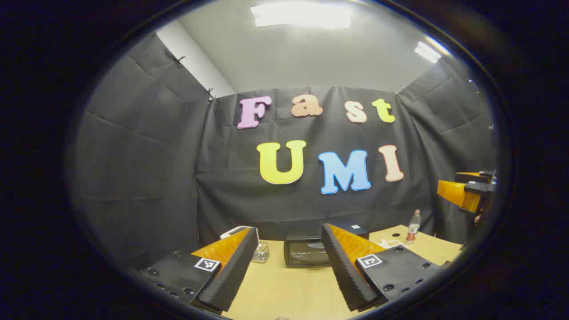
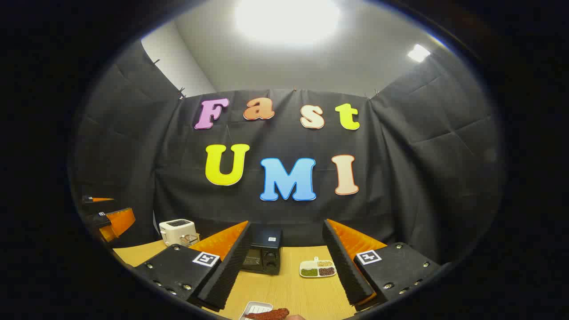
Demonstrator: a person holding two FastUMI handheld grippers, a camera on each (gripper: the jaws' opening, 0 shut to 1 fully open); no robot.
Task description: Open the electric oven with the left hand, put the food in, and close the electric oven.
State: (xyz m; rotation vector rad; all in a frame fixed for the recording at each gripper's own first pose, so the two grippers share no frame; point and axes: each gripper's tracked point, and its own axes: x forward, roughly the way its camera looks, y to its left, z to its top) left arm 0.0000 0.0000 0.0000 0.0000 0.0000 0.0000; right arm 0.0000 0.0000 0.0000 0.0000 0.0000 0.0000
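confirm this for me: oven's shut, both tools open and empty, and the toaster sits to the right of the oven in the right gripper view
One thing is off: the toaster sits to the left of the oven, as the right gripper view shows. The rest holds: the oven door is shut, and the left tool and right tool are open and empty.

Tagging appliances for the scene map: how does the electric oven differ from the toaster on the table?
The electric oven is black; the toaster is white. The oven is the wider, boxier unit with a front door, which is shut, while the toaster is smaller with a slotted top. In the right gripper view the oven stands near the table's middle, the toaster at its far left. Both sit upright at the back by the wall.
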